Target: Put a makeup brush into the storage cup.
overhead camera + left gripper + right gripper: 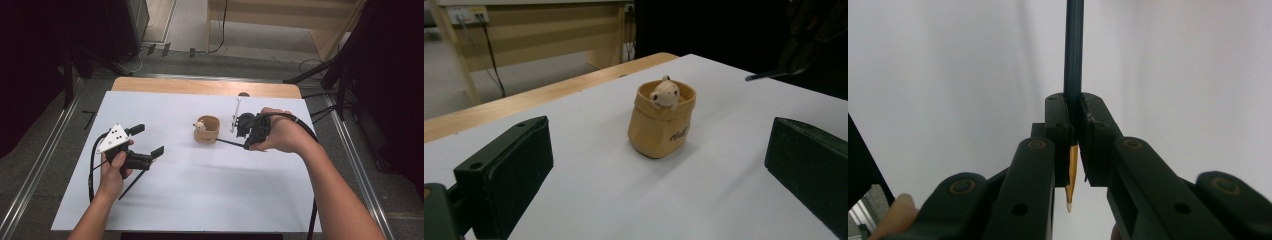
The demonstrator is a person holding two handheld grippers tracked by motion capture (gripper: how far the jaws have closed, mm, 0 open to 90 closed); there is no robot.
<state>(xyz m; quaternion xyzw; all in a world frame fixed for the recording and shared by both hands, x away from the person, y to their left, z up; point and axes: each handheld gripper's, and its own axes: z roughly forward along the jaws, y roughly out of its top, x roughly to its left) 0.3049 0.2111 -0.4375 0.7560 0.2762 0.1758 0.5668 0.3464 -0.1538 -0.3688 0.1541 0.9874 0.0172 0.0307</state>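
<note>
- Right gripper (246, 140): matte black jaws clamped tight on a slim dark pencil (1073, 55), seen close in the right gripper view; round smooth shaft, yellowish sharpened wood and a pale tip poking out behind the pads.
- In the high view, same pencil (231, 143) lying as a thin straight dark line, slanting from the right hand toward the foot of the pot, just beside it.
- Small tan pot (661, 122), shaped like a soft sack with a rolled rim and dark lettering on its side; smooth, matte, standing upright near the middle of the bench (200, 200).
- Tiny cream figure (665, 93), rounded and glossy, peeking over the pot's rim.
- Left gripper (147, 140): flat, blocky black jaws standing wide apart, nothing between the pads, pointed toward the pot from well to its left; grey three-cornered plate with dots on top.
- Bench covered by a plain white sheet, smooth and unmarked; bare pale wood strip along the far edge.
</note>
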